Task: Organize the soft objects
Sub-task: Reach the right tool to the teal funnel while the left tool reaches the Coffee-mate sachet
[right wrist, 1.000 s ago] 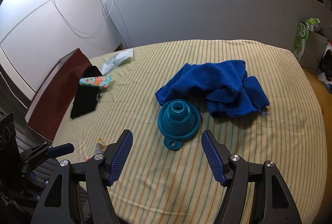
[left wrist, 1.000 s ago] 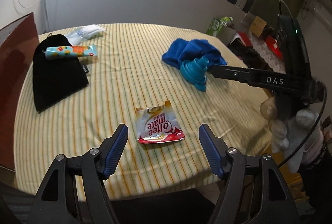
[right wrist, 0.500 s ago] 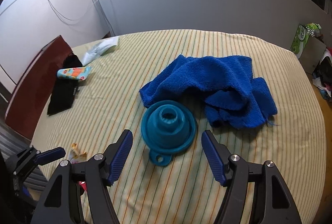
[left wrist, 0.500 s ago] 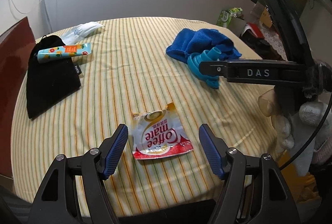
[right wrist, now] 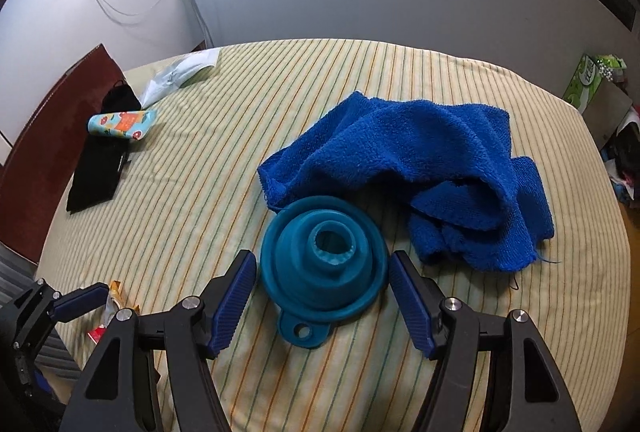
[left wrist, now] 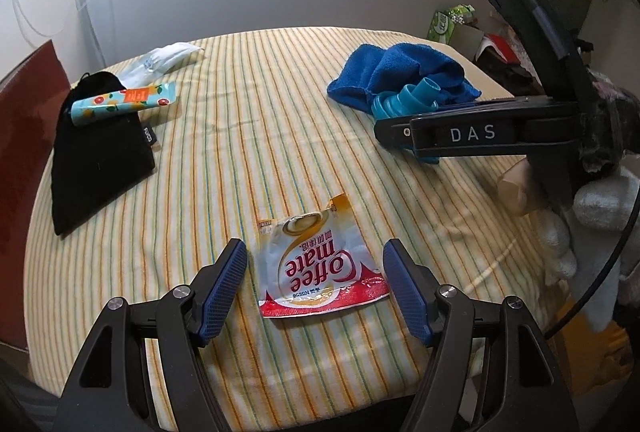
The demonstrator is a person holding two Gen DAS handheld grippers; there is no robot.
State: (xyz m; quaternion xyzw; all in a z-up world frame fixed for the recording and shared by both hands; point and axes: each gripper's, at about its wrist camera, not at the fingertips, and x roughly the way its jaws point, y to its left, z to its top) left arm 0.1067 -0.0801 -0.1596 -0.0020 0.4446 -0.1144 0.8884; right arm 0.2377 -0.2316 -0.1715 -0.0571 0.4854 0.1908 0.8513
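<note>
Both grippers have dropped closer to the striped yellow tablecloth (left wrist: 248,136) than a second ago, so each target now fills more of its view.

Left gripper (left wrist: 316,286): its jaws stand wide apart, straddling the flat white-and-red Coffee mate sachet (left wrist: 320,268), pads clear of both edges (nothing clamped). The sachet lies flat at the 6 o'clock edge of the table, probably hard to pinch without sliding a pad under it.

Right gripper (right wrist: 322,296): jaws are closing around the teal collapsible silicone funnel (right wrist: 324,264), which sits wide mouth down with its hanging tab toward the camera; the pads have not yet met its rim. Straddling the widest ring suits a soft part that would squash inward.

Touching the funnel from 12 to 3 o'clock is the crumpled blue terry towel (right wrist: 420,168), which could snag the right pad. At 10 o'clock, well apart, a black cloth pouch (left wrist: 96,152) carries a fruit-printed tube (left wrist: 124,102), with a white plastic packet (left wrist: 168,58) beyond. Open cloth lies in the middle for moving things.
</note>
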